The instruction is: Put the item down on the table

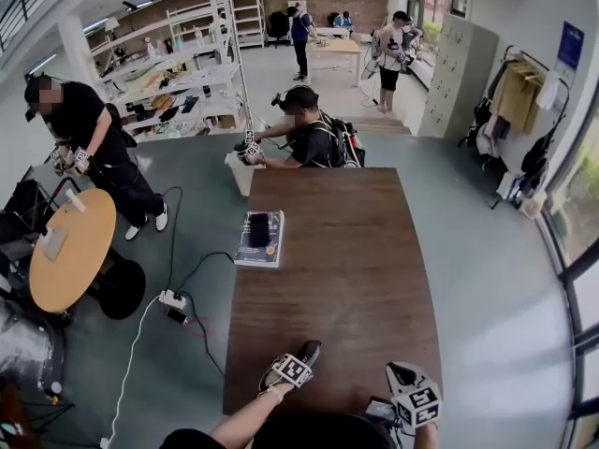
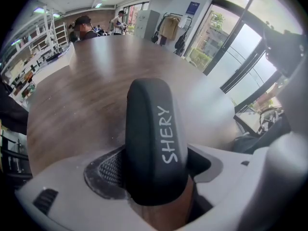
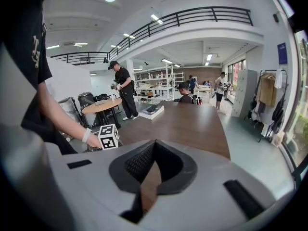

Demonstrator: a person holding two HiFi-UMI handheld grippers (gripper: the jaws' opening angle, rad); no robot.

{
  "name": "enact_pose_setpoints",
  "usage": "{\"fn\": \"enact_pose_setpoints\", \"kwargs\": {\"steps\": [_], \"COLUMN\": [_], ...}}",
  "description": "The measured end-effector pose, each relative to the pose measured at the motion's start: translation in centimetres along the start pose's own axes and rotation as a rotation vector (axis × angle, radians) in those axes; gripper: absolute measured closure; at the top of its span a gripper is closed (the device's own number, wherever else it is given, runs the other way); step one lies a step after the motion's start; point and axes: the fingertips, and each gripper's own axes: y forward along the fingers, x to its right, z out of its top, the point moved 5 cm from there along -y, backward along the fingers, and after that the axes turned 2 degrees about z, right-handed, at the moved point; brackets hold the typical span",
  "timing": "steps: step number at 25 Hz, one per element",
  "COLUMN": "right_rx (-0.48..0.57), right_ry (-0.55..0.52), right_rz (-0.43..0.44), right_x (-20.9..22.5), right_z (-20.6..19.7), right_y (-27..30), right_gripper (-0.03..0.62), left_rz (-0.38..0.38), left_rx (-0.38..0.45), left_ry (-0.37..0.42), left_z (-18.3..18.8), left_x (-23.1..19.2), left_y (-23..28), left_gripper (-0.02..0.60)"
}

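A black oblong case [image 2: 153,129] with white "SHERY" lettering sticks forward out of my left gripper [image 2: 155,170], which is shut on it. Seen from the head view, that case [image 1: 308,351] and the left gripper [image 1: 301,358] are over the near edge of the long brown table [image 1: 346,251]; whether the case touches the wood I cannot tell. My right gripper [image 1: 401,374] hovers at the table's near right corner. Its jaws [image 3: 153,146] are shut with nothing between them. The left gripper's marker cube [image 3: 109,136] shows in the right gripper view.
A book with a black object on it [image 1: 259,238] lies at the table's left edge. A person sits at the far end [image 1: 309,138]. A round orange table [image 1: 70,249] and a power strip with cables [image 1: 172,299] are on the left. Other people stand farther back.
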Motion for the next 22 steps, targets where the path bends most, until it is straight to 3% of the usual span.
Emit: {"fn": "enact_pose_setpoints", "kwargs": {"steps": [8, 18, 22], "right_rx": [0.0, 0.007, 0.01], "right_ry": [0.003, -0.02, -0.032], "right_rz": [-0.01, 0.003, 0.017], "right_x": [0.3, -1.2, -1.8], "right_z": [-0.7, 0.4, 0.4], "right_y": [-0.9, -1.7, -2.0], "right_gripper": [0.605, 0.605, 0.605], "left_rz": [0.061, 0.127, 0.183], "left_rx": [0.067, 0.14, 0.205], "left_ry": [0.064, 0.053, 0.065], "left_z": [0.4, -0.2, -0.6], "left_x": [0.9, 0.7, 0.9], "left_y": [0.2, -1.9, -3.4], "left_gripper": [0.222, 0.222, 0.222]}}
